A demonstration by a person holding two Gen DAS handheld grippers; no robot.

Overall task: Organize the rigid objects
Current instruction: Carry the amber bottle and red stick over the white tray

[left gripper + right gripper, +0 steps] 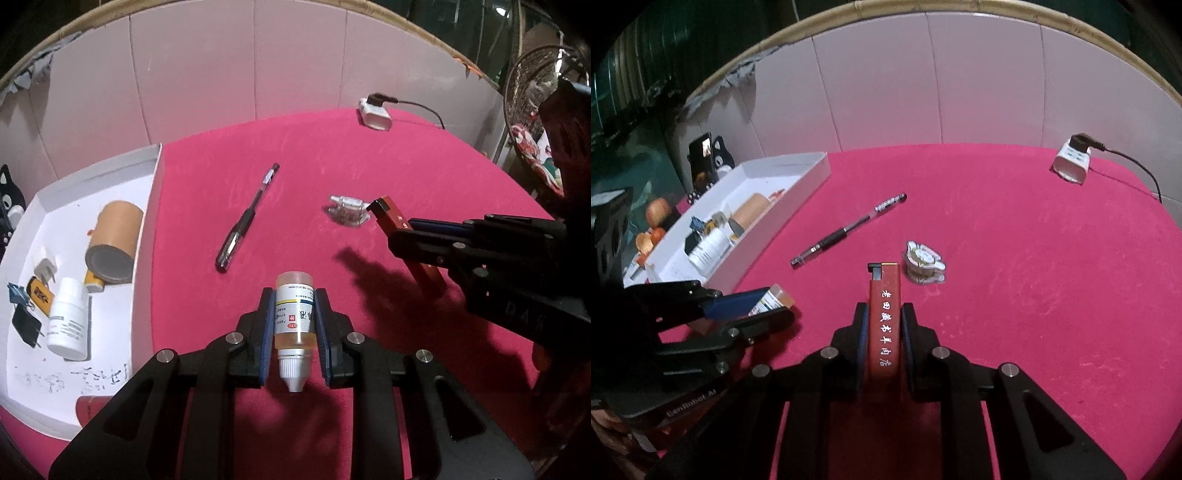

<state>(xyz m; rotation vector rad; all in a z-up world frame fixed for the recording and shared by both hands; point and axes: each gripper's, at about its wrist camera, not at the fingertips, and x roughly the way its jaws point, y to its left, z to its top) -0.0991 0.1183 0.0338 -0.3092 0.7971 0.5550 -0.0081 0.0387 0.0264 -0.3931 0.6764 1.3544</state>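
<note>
My left gripper (294, 295) is shut on a small dropper bottle (294, 314) of amber liquid, white cap toward the camera; the right wrist view shows the same gripper (772, 306) and bottle (775, 297) at the left. My right gripper (884, 306) is shut on a slim red lighter (884, 325) with white lettering, black tip forward; the left wrist view has this gripper (400, 227) and lighter (391, 214) at the right. A black pen (247, 218) (849, 229) and a small clear clip-like piece (347, 210) (923, 264) lie on the red cloth.
A white box (157, 192) (812, 177) at the left holds a brown tape roll (114, 240), a white pill bottle (68, 321), plugs and a binder clip. A white charger (375, 112) (1071, 166) with a black cable sits at the far edge. Pale wall panels stand behind.
</note>
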